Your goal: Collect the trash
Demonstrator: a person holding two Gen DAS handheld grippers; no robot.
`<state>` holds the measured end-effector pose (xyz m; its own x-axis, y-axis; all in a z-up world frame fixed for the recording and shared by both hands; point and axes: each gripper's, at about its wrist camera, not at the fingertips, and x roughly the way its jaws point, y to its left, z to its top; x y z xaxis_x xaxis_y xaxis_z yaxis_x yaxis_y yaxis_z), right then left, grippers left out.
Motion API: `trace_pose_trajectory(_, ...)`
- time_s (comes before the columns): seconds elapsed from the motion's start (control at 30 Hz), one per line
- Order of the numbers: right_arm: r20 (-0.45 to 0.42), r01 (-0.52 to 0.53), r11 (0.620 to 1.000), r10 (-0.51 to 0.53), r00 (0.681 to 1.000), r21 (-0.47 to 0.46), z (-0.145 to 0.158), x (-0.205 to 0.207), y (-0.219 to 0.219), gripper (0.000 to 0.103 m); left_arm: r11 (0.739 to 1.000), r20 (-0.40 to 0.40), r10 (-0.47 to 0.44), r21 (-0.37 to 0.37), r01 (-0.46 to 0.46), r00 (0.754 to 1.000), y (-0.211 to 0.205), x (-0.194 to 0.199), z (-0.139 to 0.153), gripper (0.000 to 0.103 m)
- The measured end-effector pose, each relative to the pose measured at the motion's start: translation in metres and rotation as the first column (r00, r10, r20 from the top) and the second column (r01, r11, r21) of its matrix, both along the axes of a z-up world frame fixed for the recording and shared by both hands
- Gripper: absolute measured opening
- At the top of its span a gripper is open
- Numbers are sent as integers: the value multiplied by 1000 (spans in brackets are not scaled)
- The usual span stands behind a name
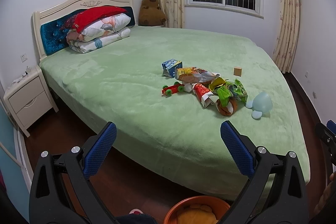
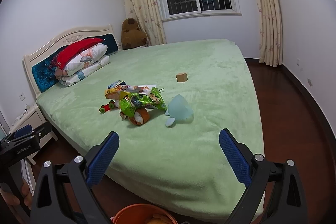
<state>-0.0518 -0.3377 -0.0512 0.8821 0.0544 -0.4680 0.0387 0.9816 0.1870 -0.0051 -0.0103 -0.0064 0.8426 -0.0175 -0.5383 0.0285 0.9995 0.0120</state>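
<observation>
A heap of snack wrappers lies on the green bed [image 1: 130,85]: a blue packet [image 1: 171,65], a yellow-orange bag [image 1: 195,75], a red-and-white wrapper [image 1: 202,93] and a green bag [image 1: 231,91], which also shows in the right wrist view [image 2: 142,102]. An orange bin [image 1: 195,211] with something yellow inside stands on the floor below the grippers; it also shows in the right wrist view [image 2: 145,214]. My left gripper [image 1: 168,135] is open and empty, short of the bed's near edge. My right gripper [image 2: 169,144] is open and empty over the bed's near edge.
Among the wrappers lie a red toy car [image 1: 173,89], a brown plush roll [image 1: 226,107], a pale blue plush [image 1: 260,105] and a wooden cube [image 1: 237,71]. Folded bedding [image 1: 98,30] sits at the headboard. A nightstand [image 1: 27,96] stands left of the bed.
</observation>
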Motion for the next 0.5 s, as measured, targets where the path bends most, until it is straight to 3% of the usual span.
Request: trace_pose_trajectory(0.5,-19,-4,1000,4,1000,20,-7,4,-1,95,1000,-16,-2,2,2,1000,0,2,-3,97)
